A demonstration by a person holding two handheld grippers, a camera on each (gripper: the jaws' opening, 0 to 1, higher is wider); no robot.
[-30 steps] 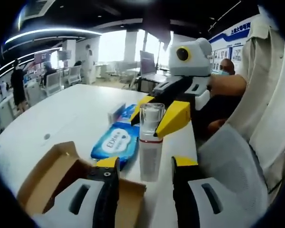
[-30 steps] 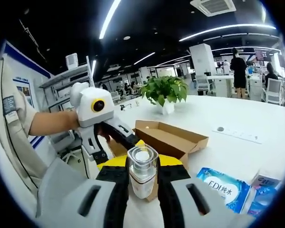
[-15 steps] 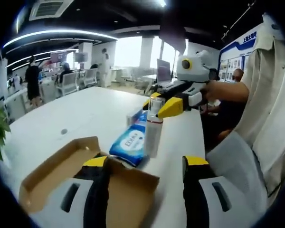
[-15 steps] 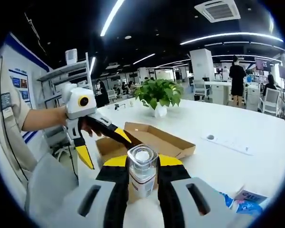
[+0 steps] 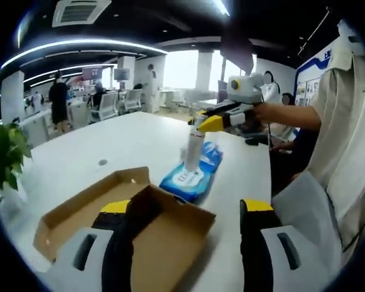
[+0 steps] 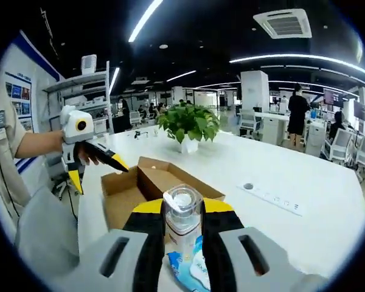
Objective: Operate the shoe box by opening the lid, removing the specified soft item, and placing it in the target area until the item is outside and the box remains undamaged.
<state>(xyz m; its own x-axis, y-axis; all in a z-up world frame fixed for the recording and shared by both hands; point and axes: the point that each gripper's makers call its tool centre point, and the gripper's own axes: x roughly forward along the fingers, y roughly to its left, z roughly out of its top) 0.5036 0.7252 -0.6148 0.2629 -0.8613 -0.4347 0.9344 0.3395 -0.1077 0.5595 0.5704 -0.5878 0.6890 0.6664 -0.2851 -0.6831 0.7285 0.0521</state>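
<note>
The open brown cardboard shoe box (image 5: 109, 210) lies on the white table (image 5: 128, 143) right in front of my left gripper (image 5: 187, 207), whose jaws stand wide open with nothing held. Beyond the box lies a blue soft wipes pack (image 5: 191, 175). My right gripper (image 5: 205, 121) is shut on a clear plastic bottle (image 5: 193, 149), held upright over that pack. In the right gripper view the bottle (image 6: 182, 213) sits between my right gripper's (image 6: 182, 208) yellow-tipped jaws, with the wipes pack (image 6: 191, 267) just below. There the box (image 6: 149, 185) lies behind, and the left gripper (image 6: 97, 175) hovers open at its left.
A potted green plant (image 6: 185, 125) stands on the table past the box. A socket strip (image 6: 271, 196) is set into the tabletop on the right. A person's pale sleeve (image 5: 347, 140) fills the near side. Office chairs and people stand far behind.
My right gripper has carried the bottle away from the box to over the wipes pack. The left gripper has drawn back from it and stays open.
</note>
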